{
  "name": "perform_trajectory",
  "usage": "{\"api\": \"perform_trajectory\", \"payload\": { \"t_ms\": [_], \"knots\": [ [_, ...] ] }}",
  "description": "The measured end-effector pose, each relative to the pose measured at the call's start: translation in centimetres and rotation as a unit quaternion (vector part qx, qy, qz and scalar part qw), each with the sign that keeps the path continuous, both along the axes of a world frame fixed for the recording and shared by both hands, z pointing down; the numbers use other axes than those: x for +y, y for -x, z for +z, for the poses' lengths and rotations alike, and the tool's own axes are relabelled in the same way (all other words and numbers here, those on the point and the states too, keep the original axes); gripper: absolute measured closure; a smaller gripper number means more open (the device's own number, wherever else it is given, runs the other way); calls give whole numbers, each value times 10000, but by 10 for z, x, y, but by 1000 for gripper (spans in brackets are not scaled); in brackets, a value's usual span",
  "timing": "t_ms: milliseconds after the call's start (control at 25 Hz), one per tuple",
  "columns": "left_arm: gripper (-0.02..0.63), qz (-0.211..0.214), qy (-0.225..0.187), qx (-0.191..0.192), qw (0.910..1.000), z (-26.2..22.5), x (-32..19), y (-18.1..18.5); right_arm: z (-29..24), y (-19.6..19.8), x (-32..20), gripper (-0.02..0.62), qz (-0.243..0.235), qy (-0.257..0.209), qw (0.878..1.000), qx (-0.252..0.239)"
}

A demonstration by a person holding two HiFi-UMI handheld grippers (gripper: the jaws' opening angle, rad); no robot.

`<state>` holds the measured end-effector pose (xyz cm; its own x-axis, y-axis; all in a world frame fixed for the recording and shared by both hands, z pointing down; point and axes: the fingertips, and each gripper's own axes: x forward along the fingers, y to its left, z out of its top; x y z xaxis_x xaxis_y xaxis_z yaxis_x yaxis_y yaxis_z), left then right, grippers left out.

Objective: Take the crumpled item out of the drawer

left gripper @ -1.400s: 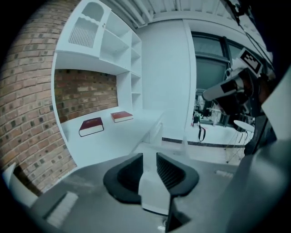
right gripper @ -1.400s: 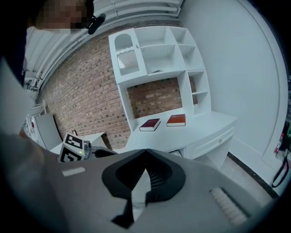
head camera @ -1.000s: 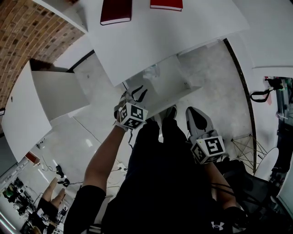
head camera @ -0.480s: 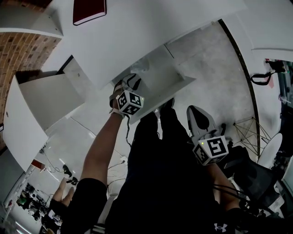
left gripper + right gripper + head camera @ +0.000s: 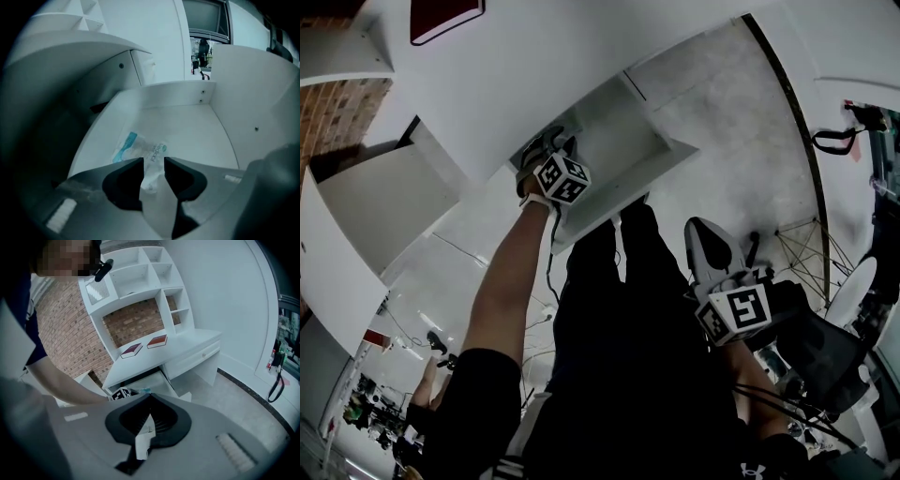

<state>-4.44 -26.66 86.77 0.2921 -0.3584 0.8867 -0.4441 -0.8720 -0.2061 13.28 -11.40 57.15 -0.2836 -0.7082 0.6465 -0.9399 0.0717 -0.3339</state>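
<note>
Left gripper [image 5: 153,169]: reaches inside the open drawer, its jaws only a narrow gap apart.
Crumpled item [image 5: 139,152]: a clear wrapper with teal print, lying on the drawer floor. Its near end sits in the gap between the left jaw tips, and the rest stretches ahead of them and off to their left. I cannot tell whether the pads press on it.
Drawer [image 5: 174,93]: white and pulled out from under the desk. Its back wall stands ahead of the left jaws and one side wall is to their right. The floor around the wrapper is bare.
Right gripper [image 5: 150,398]: jaws closed tip to tip with nothing held between them. In the head view it hangs low beside the person's leg, well apart from the drawer.
Desk [image 5: 190,345]: white, ahead of the right jaws and above them in that view. The open drawer and the left gripper show just past the right jaw tips.
Books [image 5: 132,350]: two red ones lying side by side on the desk top, well beyond the right jaws.
</note>
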Motion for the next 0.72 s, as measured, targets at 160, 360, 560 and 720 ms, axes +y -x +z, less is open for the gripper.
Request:
{"api": "perform_trajectory", "payload": {
  "t_ms": [160,360,560,720],
  "knots": [
    [470,-56,271,-208,9994,14,0,2,6,-2,3,592,59,112,9999,-28],
    [583,-212,375,-94,9990,7,4,2,5,-1,0,592,58,83,9999,-67],
    [586,-272,412,178,9986,-7,14,-6,1,2,-8,592,-65,-16,9999,-94],
    [586,-331,572,541,9963,-27,25,-12,-3,11,-14,592,-194,-103,9997,-124]
  ]
}}
